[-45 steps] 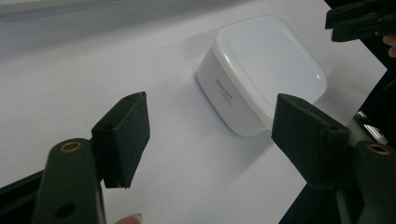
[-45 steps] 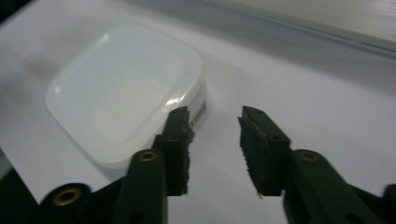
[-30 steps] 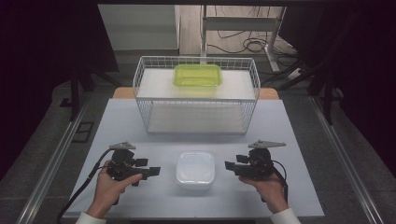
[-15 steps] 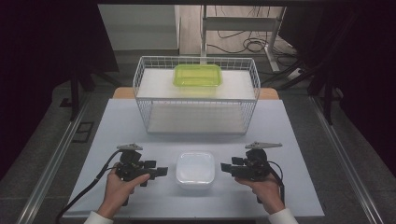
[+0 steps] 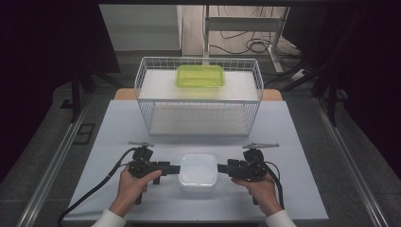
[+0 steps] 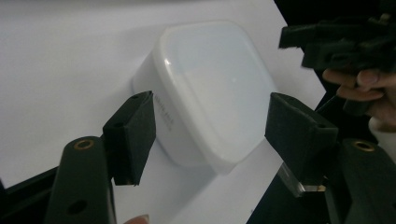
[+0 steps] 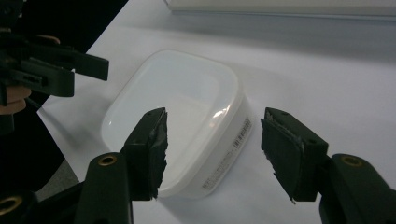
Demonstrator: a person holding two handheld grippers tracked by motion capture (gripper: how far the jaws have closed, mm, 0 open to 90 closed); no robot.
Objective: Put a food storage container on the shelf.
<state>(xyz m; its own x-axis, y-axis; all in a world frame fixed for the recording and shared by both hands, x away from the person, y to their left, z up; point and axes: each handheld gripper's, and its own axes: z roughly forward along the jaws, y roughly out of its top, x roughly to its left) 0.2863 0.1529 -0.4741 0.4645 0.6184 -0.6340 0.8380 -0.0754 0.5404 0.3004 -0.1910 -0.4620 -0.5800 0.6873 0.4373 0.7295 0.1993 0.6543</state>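
A white square container (image 5: 198,171) with its lid on rests on the white table near the front edge, level between both hands. My left gripper (image 5: 177,169) points right at the container's left side; its jaws have just been closing. In the left gripper view (image 6: 212,135) they stand open around a corner of the container (image 6: 210,88), and the pads do not press on it. My right gripper (image 5: 220,168) points left at the container's right side. In the right gripper view (image 7: 219,151) its jaws are open, with a corner of the container (image 7: 177,116) between them.
A white wire basket (image 5: 198,97) stands at the back of the table, with a green lidded container (image 5: 200,75) on the white shelf inside it. Bare table surface (image 5: 293,142) lies to both sides. Cables trail from each gripper toward the front edge.
My left gripper has slid right, up to the white container's left side. The right gripper has edged slightly left. The container has stayed put.
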